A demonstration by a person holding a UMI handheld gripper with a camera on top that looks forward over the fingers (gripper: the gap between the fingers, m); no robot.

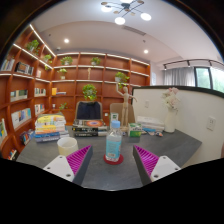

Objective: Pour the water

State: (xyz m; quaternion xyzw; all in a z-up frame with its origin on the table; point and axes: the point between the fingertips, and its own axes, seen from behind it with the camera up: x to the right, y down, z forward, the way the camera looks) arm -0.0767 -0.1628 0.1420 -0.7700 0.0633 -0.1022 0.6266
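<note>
1. I had the gripper [112, 163] level over a grey table [110, 182], with its jaws standing wide apart and nothing pressed between them
2. The left finger with its magenta pad [78, 160] sat at about 8 o'clock of the view's middle, and the right finger's pad [146, 160] at about 4 o'clock
3. A clear glass of water [114, 147] stood upright on the table between the two fingers, at 6 o'clock from the middle, with a gap on each side; it rested on the table, not in my grip
4. The water in it looked pale blue and filled roughly the lower half
5. A small white round cup or bowl [67, 145] stood at 9 o'clock from the glass, beyond the left fingertip and well apart from the glass
6. A stack of books [88, 128] lay at the table's far edge, at 11 o'clock from the glass
7. A tall clear container [117, 117] stood at 12 o'clock behind the glass; I could not tell what it was
8. A chair back [89, 110] showed beyond the books, wooden shelves [28, 85] with plants lined the far wall at 10 o'clock, and a white partition [190, 115] stood at 2 o'clock
</note>
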